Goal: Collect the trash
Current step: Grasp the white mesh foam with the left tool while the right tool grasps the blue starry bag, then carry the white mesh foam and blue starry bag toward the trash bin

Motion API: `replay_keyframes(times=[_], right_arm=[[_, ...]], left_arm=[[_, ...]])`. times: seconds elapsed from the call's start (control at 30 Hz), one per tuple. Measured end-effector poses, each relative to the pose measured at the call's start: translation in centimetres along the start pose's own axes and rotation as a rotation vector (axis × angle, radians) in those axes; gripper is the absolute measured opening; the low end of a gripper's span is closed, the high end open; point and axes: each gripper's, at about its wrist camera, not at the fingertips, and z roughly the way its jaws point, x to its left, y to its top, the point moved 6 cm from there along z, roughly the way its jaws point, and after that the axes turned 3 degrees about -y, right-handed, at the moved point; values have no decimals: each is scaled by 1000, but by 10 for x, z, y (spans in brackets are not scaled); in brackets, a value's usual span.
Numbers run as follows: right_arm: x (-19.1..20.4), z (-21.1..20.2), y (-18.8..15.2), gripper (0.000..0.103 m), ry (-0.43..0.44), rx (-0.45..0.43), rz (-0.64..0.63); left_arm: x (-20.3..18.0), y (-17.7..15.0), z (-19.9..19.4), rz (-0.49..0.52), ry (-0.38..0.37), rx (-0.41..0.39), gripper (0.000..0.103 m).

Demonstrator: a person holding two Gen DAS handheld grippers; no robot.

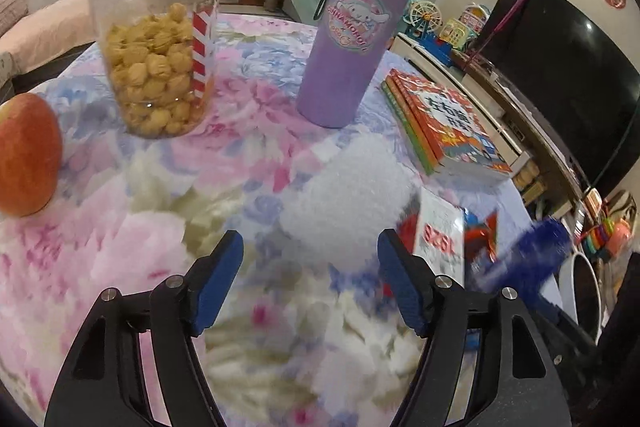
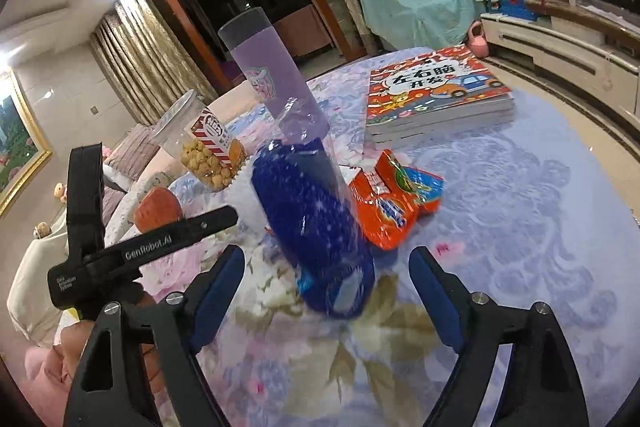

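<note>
An orange snack wrapper [image 2: 394,205] lies on the floral tablecloth [image 2: 520,227], beyond a blurred blue object [image 2: 320,239] of unclear kind in front of my right gripper [image 2: 326,281]. That gripper is open and empty, its jaws wide on either side of the blue thing. My left gripper [image 1: 310,277] is open and empty above the cloth [image 1: 120,247]. A crumpled white tissue [image 1: 348,195] lies just ahead of it. The wrapper [image 1: 444,231] and the blurred blue object [image 1: 524,255] show at its right.
A purple tumbler [image 1: 352,39], a clear tub of nuts [image 1: 160,39], an apple [image 1: 24,155] and a stack of books [image 1: 444,123] stand on the table. The table edge runs at the right, with a TV cabinet [image 2: 560,43] beyond.
</note>
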Motion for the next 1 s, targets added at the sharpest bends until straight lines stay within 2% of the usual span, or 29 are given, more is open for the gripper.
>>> replay_keyframes(times=[0.07,0.13,0.17,0.23,0.33,0.5,0.7,0.87,1.0], right_arm=[[-1,8,2,82,11,11,5],[-3,14,1,74,26,25,15],[-4,17,0,71,31,33,21],[-6,19,-3,54,37,43,26],[-6,17,-6,48,38,42,20],[-1,4,-8,45,42,31,13],[7,-19,-18,44,58,21,1],[4,-38,-25,44,60,4,10],[-3,-51,-31,44,52,-3,16]], left_arm=[[-1,2,9,2,-7,9,71],[-5,3,14,18,-20,8,70],[-9,3,16,41,-15,1,57],[-14,1,21,74,-4,13,35],[-18,-1,18,86,-17,7,22],[-17,-10,-8,85,-21,-18,19],[-7,-41,-52,31,-24,-39,19],[-17,-67,-75,26,-40,-42,19],[-39,-90,-89,59,-59,-38,19]])
